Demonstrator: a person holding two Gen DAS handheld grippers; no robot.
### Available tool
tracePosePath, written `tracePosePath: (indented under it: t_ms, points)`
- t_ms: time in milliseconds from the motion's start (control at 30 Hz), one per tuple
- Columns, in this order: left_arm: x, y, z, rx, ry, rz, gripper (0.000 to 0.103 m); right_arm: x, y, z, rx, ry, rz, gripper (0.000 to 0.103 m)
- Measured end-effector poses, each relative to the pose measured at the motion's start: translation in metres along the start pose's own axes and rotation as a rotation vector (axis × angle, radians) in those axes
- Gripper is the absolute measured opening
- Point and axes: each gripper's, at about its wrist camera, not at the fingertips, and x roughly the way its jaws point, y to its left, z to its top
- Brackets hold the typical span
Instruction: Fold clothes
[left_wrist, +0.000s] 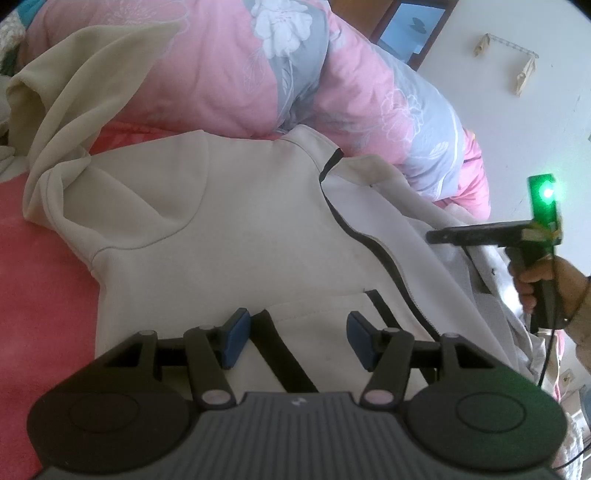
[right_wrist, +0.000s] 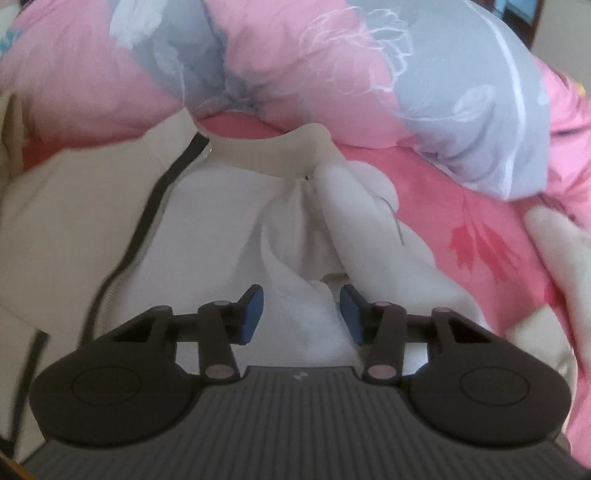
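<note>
Jacket long axis runs lower centre to upper centre. Right claw nearer bunched lining, apart, unclamped. Left claw apart over hem.

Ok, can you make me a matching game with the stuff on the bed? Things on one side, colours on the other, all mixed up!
Things:
1. hoodie
2. zipper
3. bed sheet
4. finger pads

Colours:
A. blue
B. coral pink
C. cream
D. dark, nearly black

Pairs: 1-C, 2-D, 3-B, 4-A
</note>
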Motion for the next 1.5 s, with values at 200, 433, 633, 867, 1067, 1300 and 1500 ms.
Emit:
tracePosePath:
  t_ms: [200, 433, 633, 867, 1067, 1300, 1500]
  points:
    - [0.0, 0.0, 0.0, 0.008, 0.002, 0.004, 0.06, 0.004, -0.006, -0.012, -0.054, 0.008, -0.095, 0.002]
    - [0.001, 0.001, 0.0, 0.009, 0.002, 0.004, 0.06, 0.022, -0.02, -0.025, -0.063, 0.03, -0.191, 0.003]
    - [0.001, 0.001, -0.001, 0.008, 0.001, 0.002, 0.06, -0.001, -0.029, -0.022, 0.007, 0.007, -0.152, 0.011]
    - [0.001, -0.001, -0.002, 0.011, 0.001, 0.007, 0.06, -0.088, -0.044, -0.047, 0.315, 0.018, 0.04, 0.041]
    - [0.001, -0.001, -0.003, 0.015, 0.001, 0.01, 0.06, -0.099, -0.017, -0.087, 0.382, 0.109, 0.074, 0.04]
    - [0.0, 0.0, -0.002, 0.009, 0.002, 0.004, 0.06, -0.096, 0.019, -0.105, 0.198, 0.094, -0.018, 0.001]
    - [-0.001, -0.001, -0.002, 0.017, 0.003, 0.011, 0.06, -0.106, 0.018, -0.12, 0.127, 0.096, -0.134, 0.001]
